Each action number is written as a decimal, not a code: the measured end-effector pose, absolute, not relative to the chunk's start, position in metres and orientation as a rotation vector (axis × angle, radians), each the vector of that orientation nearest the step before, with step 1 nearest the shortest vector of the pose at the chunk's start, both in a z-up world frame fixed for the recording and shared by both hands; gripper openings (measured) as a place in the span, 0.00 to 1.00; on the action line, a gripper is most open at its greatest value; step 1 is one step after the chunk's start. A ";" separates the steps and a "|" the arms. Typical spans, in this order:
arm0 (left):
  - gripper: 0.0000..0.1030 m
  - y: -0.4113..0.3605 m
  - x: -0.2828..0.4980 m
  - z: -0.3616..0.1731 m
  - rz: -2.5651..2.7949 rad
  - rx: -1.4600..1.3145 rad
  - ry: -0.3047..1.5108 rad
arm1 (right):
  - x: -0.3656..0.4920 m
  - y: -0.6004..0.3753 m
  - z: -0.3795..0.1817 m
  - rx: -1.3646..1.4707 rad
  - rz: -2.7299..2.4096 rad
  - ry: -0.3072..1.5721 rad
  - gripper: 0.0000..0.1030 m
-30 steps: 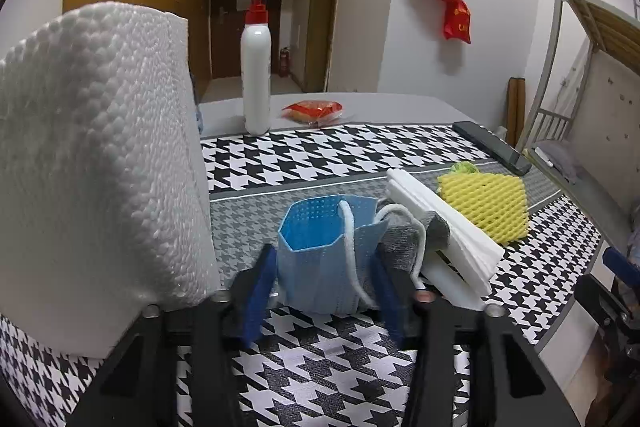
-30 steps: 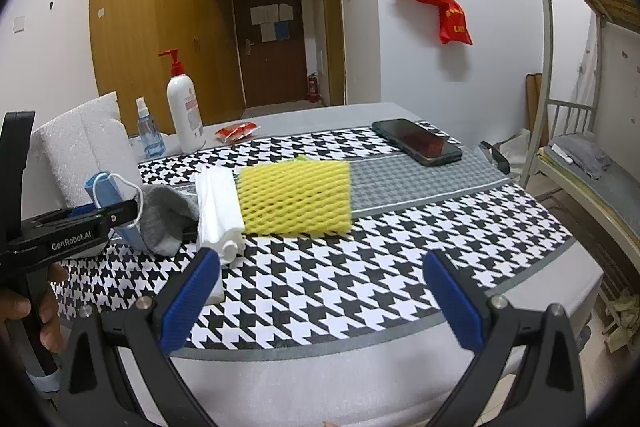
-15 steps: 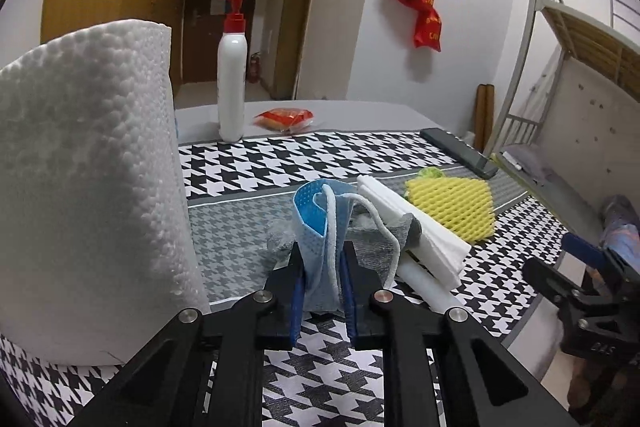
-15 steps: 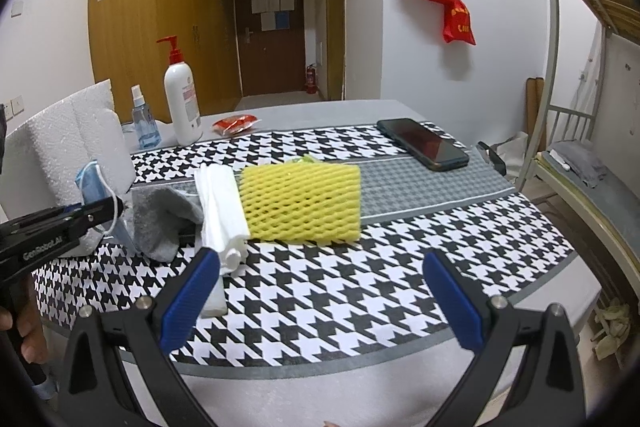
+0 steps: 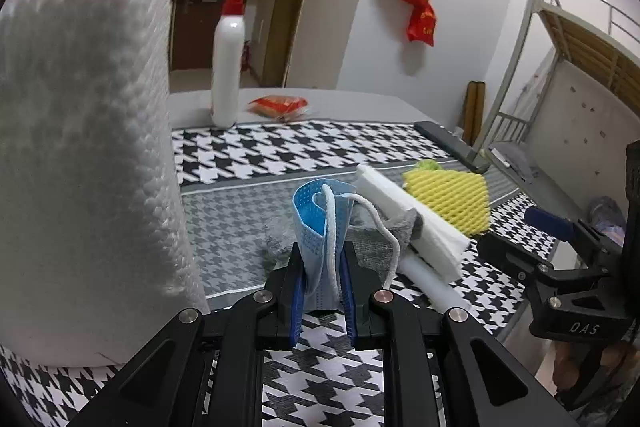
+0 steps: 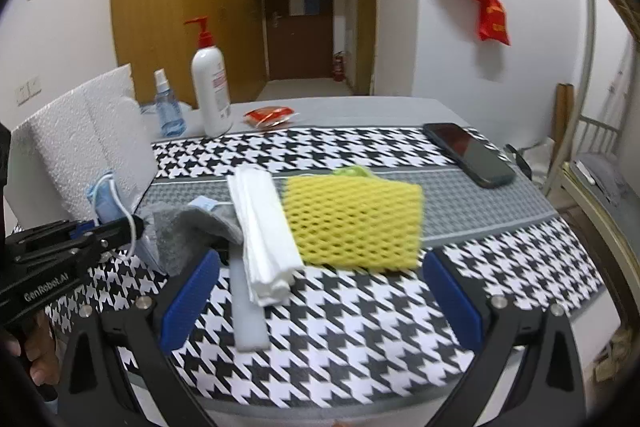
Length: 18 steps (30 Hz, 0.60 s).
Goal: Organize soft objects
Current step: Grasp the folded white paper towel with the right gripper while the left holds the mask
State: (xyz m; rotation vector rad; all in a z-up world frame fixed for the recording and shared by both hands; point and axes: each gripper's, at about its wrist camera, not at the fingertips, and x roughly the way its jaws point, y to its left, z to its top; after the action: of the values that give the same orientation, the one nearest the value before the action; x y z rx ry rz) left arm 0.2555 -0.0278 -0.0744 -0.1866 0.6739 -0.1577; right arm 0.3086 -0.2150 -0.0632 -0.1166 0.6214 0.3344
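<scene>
Houndstooth table (image 5: 304,147), soft things gathered mid-cloth.

Left wrist view: left gripper (image 5: 323,301) is clenched on the blue face mask (image 5: 316,227), pinched upright at its lower fold, likely for lifting clear of the grey cloth (image 5: 372,247) beside the foam block (image 5: 80,147).
Right wrist view: right gripper (image 6: 320,295) hangs released above folded white tissue (image 6: 262,227) and yellow foam net (image 6: 354,223), seemingly lining up.

Soft, even indoor light fills both fisheye views, with black vignetted corners and bowed walls. The foam block (image 5: 80,155) looms blurred at the left wrist; motion smear softens the yellow net (image 6: 354,223).
</scene>
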 end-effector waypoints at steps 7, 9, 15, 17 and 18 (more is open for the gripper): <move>0.17 -0.024 0.252 -0.074 -0.171 -0.217 0.657 | 0.317 -0.197 -0.072 -0.168 0.382 0.641 0.84; 0.17 -0.022 0.252 -0.075 -0.173 -0.229 0.659 | 0.321 -0.196 -0.075 -0.163 0.393 0.663 0.76; 0.17 -0.020 0.250 -0.075 -0.174 -0.231 0.656 | 0.326 -0.195 -0.083 -0.157 0.410 0.706 0.56; 0.16 -0.021 0.251 -0.076 -0.176 -0.229 0.658 | 0.327 -0.193 -0.085 -0.156 0.420 0.719 0.50; 0.16 -0.021 0.251 -0.076 -0.177 -0.228 0.659 | 0.328 -0.192 -0.086 -0.157 0.426 0.724 0.43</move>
State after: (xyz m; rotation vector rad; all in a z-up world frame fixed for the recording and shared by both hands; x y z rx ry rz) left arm 0.2510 -0.0215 -0.0757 -0.2280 0.6595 -0.1769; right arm 0.3275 -0.1915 -0.0861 -0.1567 0.7241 0.4258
